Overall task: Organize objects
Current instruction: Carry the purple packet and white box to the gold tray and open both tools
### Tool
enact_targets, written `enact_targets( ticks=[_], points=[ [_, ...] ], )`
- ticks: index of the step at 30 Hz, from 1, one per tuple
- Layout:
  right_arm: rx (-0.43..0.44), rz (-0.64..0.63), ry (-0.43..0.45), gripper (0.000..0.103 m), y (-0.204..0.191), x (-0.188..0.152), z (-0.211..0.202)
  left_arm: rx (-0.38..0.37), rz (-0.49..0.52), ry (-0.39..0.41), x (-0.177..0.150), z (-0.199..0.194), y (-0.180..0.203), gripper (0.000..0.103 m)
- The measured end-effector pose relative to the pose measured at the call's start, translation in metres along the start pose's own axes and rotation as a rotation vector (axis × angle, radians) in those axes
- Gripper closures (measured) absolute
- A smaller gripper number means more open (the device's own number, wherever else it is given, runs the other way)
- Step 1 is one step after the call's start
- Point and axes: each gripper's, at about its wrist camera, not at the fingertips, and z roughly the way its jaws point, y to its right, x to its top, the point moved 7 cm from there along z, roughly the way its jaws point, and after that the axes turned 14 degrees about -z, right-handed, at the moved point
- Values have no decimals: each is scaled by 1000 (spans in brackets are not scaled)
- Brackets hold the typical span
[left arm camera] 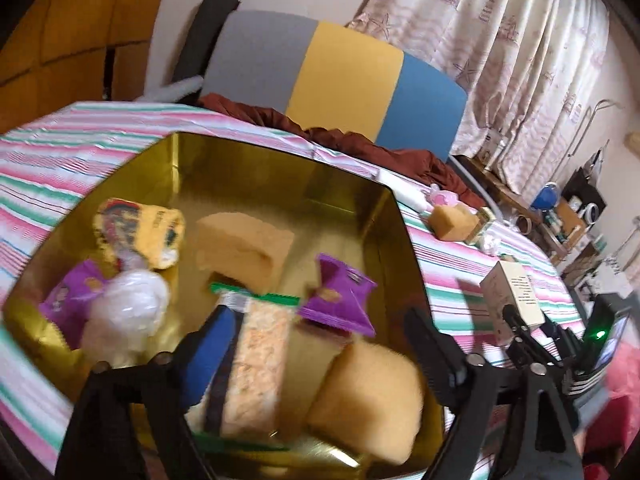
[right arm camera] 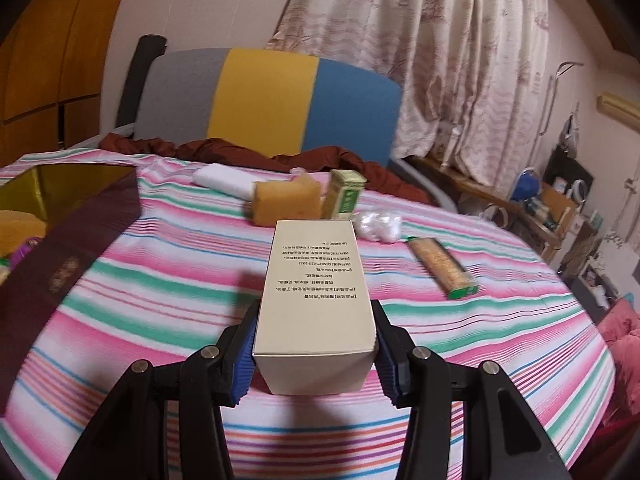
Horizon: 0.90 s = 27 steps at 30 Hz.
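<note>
While the left gripper [left arm camera: 316,344] hangs spread wide over the gold tin [left arm camera: 280,168], gripping nothing, its camera alone looks inside: sponges, purple packets [left arm camera: 340,300] and a cracker pack [left arm camera: 256,360] lie there. From the right wrist view only the tin's maroon wall shows, at the left. That view has the right gripper [right arm camera: 316,348] clamped on a cream carton [right arm camera: 312,292] above the striped cloth [right arm camera: 160,280], with a sponge [right arm camera: 288,198], green box [right arm camera: 346,194] and cracker pack [right arm camera: 442,266] lying beyond.
</note>
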Motion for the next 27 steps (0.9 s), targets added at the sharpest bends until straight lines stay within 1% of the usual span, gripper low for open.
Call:
enact_targets(
  ticks=[3, 5, 8, 11, 13, 14, 16, 19, 22, 24, 27],
  points=[
    [82, 23, 18, 53, -14, 6, -11, 2, 27, 31, -2, -12, -2, 9],
    [144, 63, 27, 53, -22, 14, -17, 21, 52, 52, -3, -19, -5, 7],
    [229, 92, 62, 53, -37, 37, -29, 29, 87, 74, -5, -28, -8, 6],
    [308, 67, 105, 53, -55, 66, -39, 26, 92, 80, -5, -33, -11, 4],
    [380, 53, 121, 53, -69, 87, -42, 23, 86, 83, -5, -35, -15, 3],
    [411, 47, 118, 53, -75, 94, -41, 24, 85, 80, -5, -35, -16, 2],
    [481, 10, 81, 53, -95, 111, -33, 33, 74, 79, -4, -35, -20, 2],
    [516, -85, 65, 53, -123, 133, -24, 28, 50, 73, -3, -37, -25, 2],
    [536, -161, 56, 53, -143, 145, -13, 27, 36, 81, -1, -40, -30, 2],
    [559, -175, 30, 52, -154, 150, -3, 34, 32, 83, -1, -41, -34, 2],
    [612, -165, -37, 52, -168, 152, 18, 39, 16, 82, 1, -42, -40, 2]
  ],
)
